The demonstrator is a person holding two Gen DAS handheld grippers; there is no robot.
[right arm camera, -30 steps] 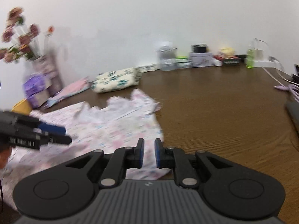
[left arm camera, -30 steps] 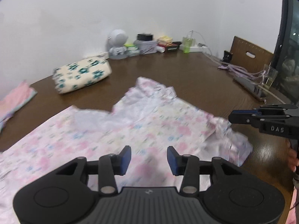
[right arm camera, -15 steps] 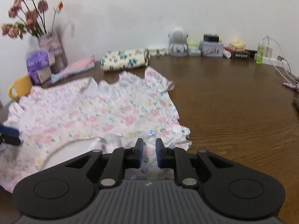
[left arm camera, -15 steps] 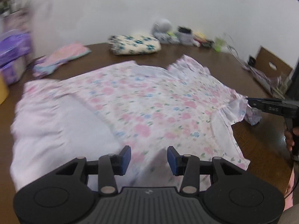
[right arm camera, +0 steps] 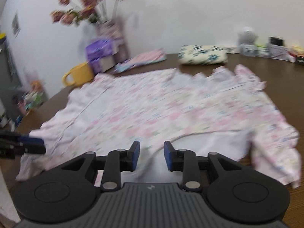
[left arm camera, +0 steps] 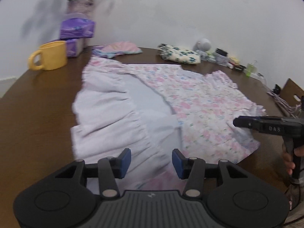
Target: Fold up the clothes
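One brown wooden table (left arm camera: 38,102) against a white wall (left arm camera: 190,15).

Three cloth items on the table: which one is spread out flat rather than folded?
The pink floral garment under both grippers; the blue-flowered bundle and the pink striped piece lie compact near the wall.

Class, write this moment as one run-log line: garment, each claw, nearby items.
garment: floral dress spread flat on table | left claw: open, empty | right claw: opening, empty | nearby: yellow mug
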